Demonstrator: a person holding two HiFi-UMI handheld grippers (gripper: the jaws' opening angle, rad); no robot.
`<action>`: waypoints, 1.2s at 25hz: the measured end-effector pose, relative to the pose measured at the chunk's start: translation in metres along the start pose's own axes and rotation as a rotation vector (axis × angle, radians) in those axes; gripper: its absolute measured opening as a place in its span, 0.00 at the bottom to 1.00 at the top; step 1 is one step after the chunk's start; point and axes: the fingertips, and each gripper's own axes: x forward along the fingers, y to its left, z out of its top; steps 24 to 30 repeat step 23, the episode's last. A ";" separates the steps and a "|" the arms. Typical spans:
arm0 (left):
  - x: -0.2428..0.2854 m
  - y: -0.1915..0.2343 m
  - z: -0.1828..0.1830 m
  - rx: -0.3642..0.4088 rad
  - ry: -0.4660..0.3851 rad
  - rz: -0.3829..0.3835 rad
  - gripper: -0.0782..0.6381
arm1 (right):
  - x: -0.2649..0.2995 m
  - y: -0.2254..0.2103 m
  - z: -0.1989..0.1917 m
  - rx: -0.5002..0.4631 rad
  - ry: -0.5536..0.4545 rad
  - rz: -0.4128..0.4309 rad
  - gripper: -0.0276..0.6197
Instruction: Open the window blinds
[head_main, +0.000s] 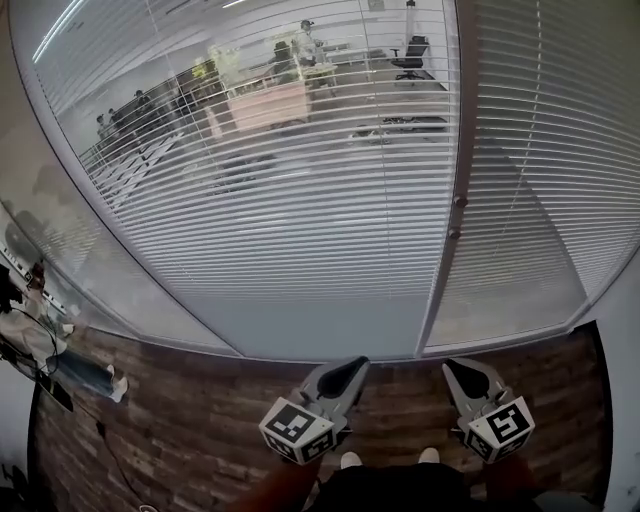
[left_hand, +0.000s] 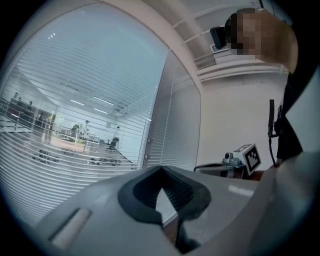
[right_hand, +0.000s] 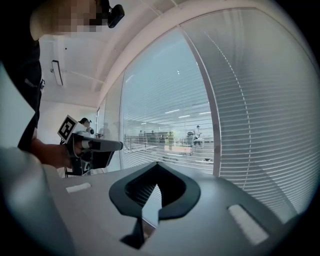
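Blinds are fully down over both glass panels of the wall ahead. Left panel's slats are tilted enough to see the office behind; right panel reads nearly closed. The panels are split by a vertical post carrying two small knobs. My guess is those are the tilt control, but they're too small to confirm. No cord or wand visible anywhere.

Left gripper and right gripper are held low over the wood floor, well apart from the blinds. Both sets of jaws are closed tip to tip with nothing in them.

Risks from here:
- Wrong target. With no cord in view, going for the slats themselves would bend or kink them.
- Can't tell which side of the glass the slats sit on. If they're behind it, a reach ends with the jaws knocking the pane.
- Jaws need to open before any contact. Arriving closed just pushes the knob.
- Knobs are small and probably smooth, so a pinch off-centre likely slips instead of turning.
- Two knobs, two panels: picking one blind may only open one side, or turn the slats the closed way.
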 end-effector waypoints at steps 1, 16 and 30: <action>-0.001 0.000 -0.003 -0.001 0.000 -0.006 0.11 | 0.000 0.001 -0.001 -0.003 0.008 -0.001 0.08; -0.003 0.001 0.003 0.003 -0.007 0.007 0.11 | -0.001 -0.003 0.004 -0.012 0.037 -0.008 0.08; 0.004 0.004 0.006 -0.002 -0.008 0.016 0.11 | 0.002 -0.011 0.001 -0.031 0.051 0.000 0.08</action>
